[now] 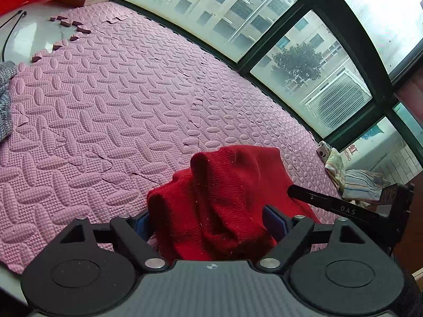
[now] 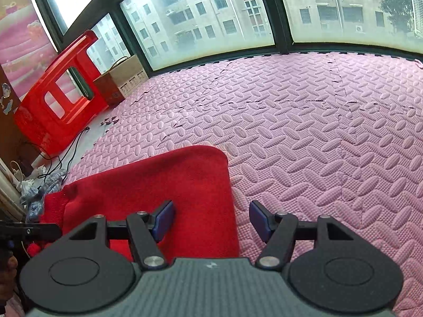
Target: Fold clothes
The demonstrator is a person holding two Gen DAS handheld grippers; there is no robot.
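The red sweater lies on the pink foam mat on the floor. One part is flat, with a neat rounded corner. Another part is bunched up in a lump between the fingers of the left hand-held gripper.

The left hand-held gripper has its blue pads spread wide on each side of the lump. It is hard to tell if they really pinch the cloth or if it just sits there. The right hand-held gripper is spread apart and grasps nothing. One pad hangs over the flat red part and the other over the bare mat, just by the sweater's edge.

What could go wrong? The lump could slip out if the left one lifts with a weak hold. Then the fold would fall crooked. The thick knit could also drag the flat part along and wrinkle it.

There is lots of bare mat ahead, up to the window. A grey knit cloth, a red plastic stool and a cardboard box sit well off to the side.
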